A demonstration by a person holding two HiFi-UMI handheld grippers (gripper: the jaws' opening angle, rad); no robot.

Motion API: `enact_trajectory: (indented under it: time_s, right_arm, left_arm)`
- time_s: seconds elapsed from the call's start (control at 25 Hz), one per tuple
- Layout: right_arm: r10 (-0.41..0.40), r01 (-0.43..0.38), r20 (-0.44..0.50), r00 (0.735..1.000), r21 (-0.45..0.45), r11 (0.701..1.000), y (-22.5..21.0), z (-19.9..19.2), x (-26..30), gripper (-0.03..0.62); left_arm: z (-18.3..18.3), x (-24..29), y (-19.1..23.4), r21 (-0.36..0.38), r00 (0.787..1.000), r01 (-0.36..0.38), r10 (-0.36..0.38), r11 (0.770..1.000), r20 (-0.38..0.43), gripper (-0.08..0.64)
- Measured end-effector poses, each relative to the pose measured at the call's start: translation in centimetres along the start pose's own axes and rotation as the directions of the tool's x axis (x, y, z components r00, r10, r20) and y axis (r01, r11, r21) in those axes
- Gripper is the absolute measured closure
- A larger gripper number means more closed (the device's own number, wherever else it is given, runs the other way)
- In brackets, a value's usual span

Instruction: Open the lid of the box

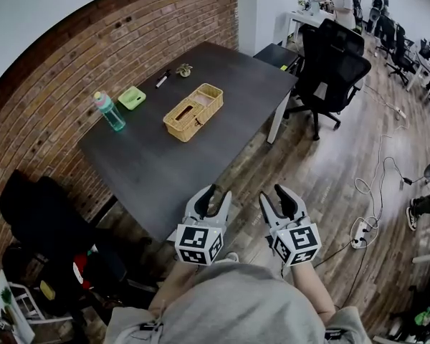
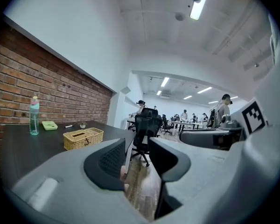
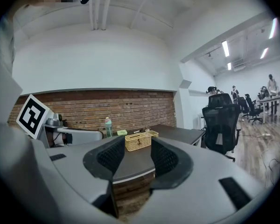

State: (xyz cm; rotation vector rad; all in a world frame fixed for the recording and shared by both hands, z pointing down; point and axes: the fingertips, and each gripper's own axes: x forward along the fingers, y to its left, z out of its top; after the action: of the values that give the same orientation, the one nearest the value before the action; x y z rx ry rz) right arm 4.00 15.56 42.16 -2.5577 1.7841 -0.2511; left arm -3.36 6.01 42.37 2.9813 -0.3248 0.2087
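A woven wicker box [image 1: 193,112] with a slotted lid lying flat sits near the middle of the dark table [image 1: 158,163]. It also shows in the left gripper view [image 2: 83,138] and between the jaws, far off, in the right gripper view [image 3: 141,140]. My left gripper [image 1: 215,196] and right gripper [image 1: 276,196] hang side by side off the table's near edge, well short of the box. Both are open and hold nothing, as the left gripper [image 2: 136,155] and the right gripper [image 3: 137,155] show in their own views.
A clear bottle [image 1: 110,111] with a pink cap, a green tray [image 1: 132,97], a marker [image 1: 163,79] and a small object [image 1: 184,69] lie beyond the box by the brick wall. Black office chairs [image 1: 337,67] stand right of the table. Cables [image 1: 376,192] trail over the wooden floor.
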Motion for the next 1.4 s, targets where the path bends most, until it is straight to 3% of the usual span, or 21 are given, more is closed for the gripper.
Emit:
enact_trajectory:
  time_s: [0.68, 1.4]
  right_arm:
    - [0.045, -0.045, -0.017, 0.999, -0.017, 0.999, -1.9, 0.7, 10.0, 0.414]
    - [0.169, -0.172, -0.055, 0.984, -0.060, 0.983, -1.7, 1.4, 18.8, 0.416]
  left_arm:
    - [0.8, 6.0, 7.1, 0.000, 0.999, -0.049, 0.049, 0.999, -0.011, 0.402]
    - [1.4, 8.6, 14.8, -0.048, 0.975, -0.222, 0.222, 0.974, -0.006, 0.402]
